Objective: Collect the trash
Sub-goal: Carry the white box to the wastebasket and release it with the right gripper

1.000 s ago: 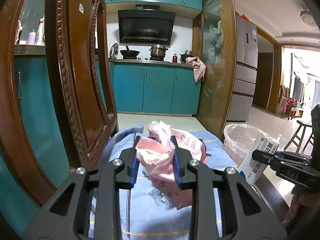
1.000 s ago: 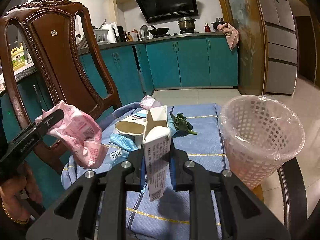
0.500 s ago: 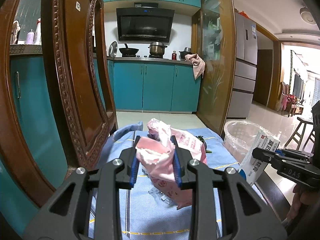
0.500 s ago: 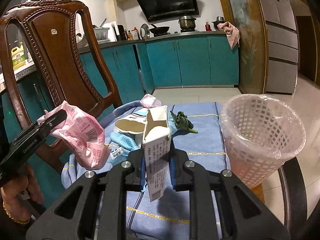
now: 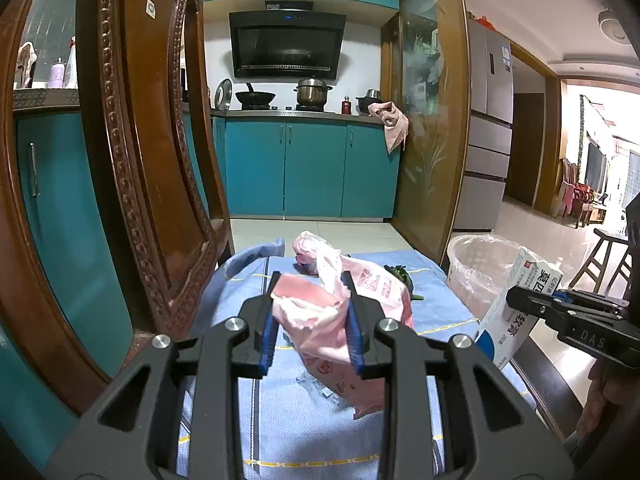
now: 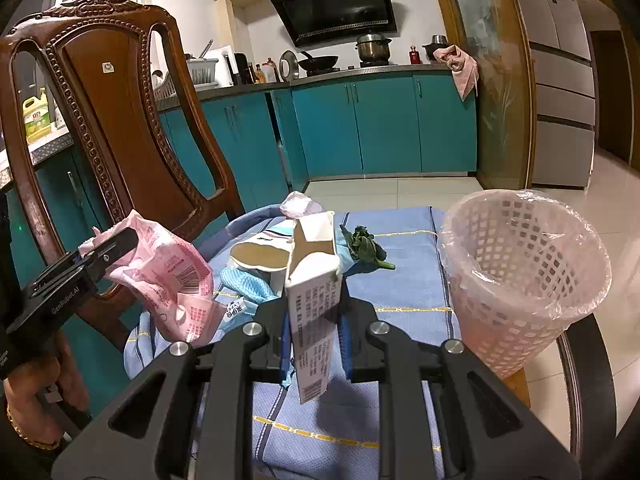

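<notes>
With the right gripper (image 6: 314, 312) clamping the box (image 6: 314, 304) and the left gripper (image 5: 312, 320) pinching the wrapper (image 5: 336, 320), carry both over the bin (image 6: 520, 264) at 2 o'clock before letting go.

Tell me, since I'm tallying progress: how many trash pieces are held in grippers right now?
2. A pink wrapper is clamped in the left gripper, and a white carton is clamped in the right gripper. More trash lies on the blue cloth.

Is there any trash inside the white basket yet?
No, in the right wrist view the white basket shows only its clear plastic liner, while the open carton sits clamped in the right hand-held gripper.
</notes>
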`<control>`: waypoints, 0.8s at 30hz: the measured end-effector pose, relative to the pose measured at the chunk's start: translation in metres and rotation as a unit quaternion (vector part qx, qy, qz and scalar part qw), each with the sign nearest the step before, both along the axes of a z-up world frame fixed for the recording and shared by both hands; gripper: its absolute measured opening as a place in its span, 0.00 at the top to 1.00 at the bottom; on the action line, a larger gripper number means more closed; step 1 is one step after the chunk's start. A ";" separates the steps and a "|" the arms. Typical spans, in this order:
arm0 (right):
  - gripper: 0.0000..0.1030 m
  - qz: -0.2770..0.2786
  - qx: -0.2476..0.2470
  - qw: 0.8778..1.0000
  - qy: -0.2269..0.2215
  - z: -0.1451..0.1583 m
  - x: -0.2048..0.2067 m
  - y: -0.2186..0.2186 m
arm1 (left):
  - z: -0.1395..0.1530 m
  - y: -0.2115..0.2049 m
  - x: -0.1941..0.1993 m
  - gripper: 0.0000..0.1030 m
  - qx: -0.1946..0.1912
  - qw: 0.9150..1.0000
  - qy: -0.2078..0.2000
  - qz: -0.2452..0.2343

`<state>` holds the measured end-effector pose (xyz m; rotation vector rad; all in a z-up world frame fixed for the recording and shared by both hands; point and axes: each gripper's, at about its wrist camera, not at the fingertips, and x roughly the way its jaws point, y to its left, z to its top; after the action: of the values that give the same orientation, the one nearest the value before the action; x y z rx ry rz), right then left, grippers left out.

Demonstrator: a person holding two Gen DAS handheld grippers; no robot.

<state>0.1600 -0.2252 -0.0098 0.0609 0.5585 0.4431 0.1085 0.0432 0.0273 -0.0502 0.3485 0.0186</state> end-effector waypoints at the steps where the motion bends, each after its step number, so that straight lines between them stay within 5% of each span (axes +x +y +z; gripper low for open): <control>1: 0.81 0.000 -0.001 1.000 0.001 0.000 0.000 0.000 | 0.000 0.000 0.000 0.72 0.000 1.000 0.000 0.000; 19: 0.81 -0.010 0.006 1.000 -0.008 0.001 0.002 -0.006 | -0.003 0.001 0.001 0.72 0.002 1.000 0.004 -0.002; 24: 0.81 -0.078 0.032 0.994 -0.075 0.026 0.004 -0.040 | -0.003 0.001 0.001 0.72 0.001 1.000 0.004 -0.002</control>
<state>0.1645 -0.2656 0.0165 0.1314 0.3892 0.3110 0.1097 0.0441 0.0241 -0.0471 0.3570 0.0159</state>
